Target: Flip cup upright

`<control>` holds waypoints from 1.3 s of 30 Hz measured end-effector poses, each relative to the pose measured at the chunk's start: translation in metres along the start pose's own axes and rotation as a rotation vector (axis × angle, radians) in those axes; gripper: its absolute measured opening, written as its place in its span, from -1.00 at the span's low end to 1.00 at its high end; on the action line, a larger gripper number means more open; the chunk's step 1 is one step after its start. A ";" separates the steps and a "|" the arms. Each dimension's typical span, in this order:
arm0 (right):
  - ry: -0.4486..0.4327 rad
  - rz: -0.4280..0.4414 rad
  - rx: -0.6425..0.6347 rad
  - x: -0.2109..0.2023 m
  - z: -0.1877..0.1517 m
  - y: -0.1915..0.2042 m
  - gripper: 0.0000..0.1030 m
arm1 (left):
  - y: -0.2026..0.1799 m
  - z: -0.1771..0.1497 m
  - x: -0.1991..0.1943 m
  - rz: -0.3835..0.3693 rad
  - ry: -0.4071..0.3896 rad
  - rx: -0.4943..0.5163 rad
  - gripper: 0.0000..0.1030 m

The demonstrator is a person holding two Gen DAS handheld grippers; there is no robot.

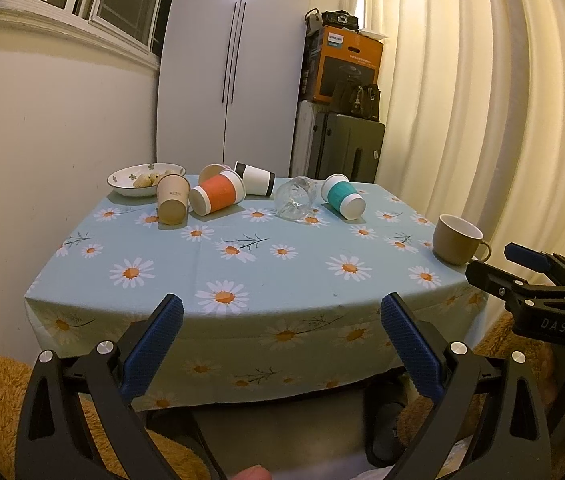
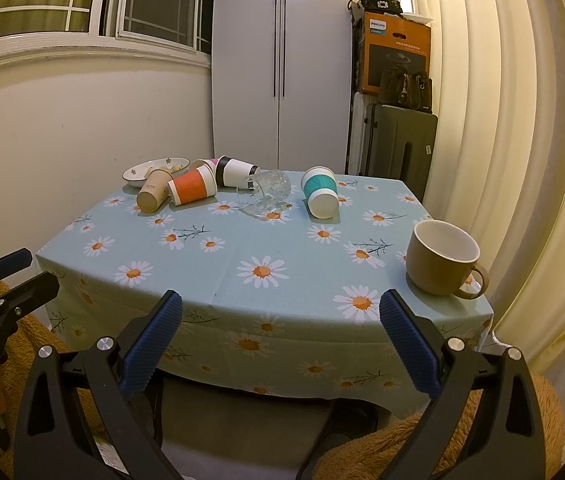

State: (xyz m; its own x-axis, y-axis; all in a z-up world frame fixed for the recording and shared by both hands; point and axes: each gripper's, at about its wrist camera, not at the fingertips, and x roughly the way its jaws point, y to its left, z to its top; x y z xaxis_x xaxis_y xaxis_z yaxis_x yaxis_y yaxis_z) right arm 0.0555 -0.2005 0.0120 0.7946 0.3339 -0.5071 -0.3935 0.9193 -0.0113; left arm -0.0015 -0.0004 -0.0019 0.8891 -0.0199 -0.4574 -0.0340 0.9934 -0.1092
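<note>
Left wrist view: my left gripper hangs before the near table edge, fingers spread wide with nothing between them. On the daisy tablecloth, along the far side, lie a tan paper cup, an orange-banded cup, a black-banded cup, a clear glass and a teal-banded cup, all on their sides. A bowl sits at the far left corner; a brown mug stands upright at the right edge.

Right wrist view: my right gripper is likewise spread apart and empty, short of the table. The mug stands near, just right of my fingers. The teal-banded cup lies well beyond, base toward me.
</note>
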 end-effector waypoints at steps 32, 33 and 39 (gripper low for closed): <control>0.009 0.017 0.007 -0.001 -0.003 0.003 0.90 | -0.005 0.001 -0.017 -0.008 -0.059 -0.002 0.87; 0.012 0.020 0.010 -0.001 -0.003 0.003 0.89 | -0.005 0.000 -0.017 -0.010 -0.056 -0.007 0.87; 0.032 0.025 0.005 0.001 -0.004 0.007 0.89 | 0.000 0.000 -0.015 -0.019 -0.039 -0.042 0.87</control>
State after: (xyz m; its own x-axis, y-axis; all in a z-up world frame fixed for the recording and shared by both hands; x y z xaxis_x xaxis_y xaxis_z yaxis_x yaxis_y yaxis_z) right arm 0.0512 -0.1945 0.0080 0.7696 0.3496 -0.5344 -0.4105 0.9119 0.0054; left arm -0.0149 -0.0005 0.0055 0.9068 -0.0333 -0.4201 -0.0356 0.9873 -0.1551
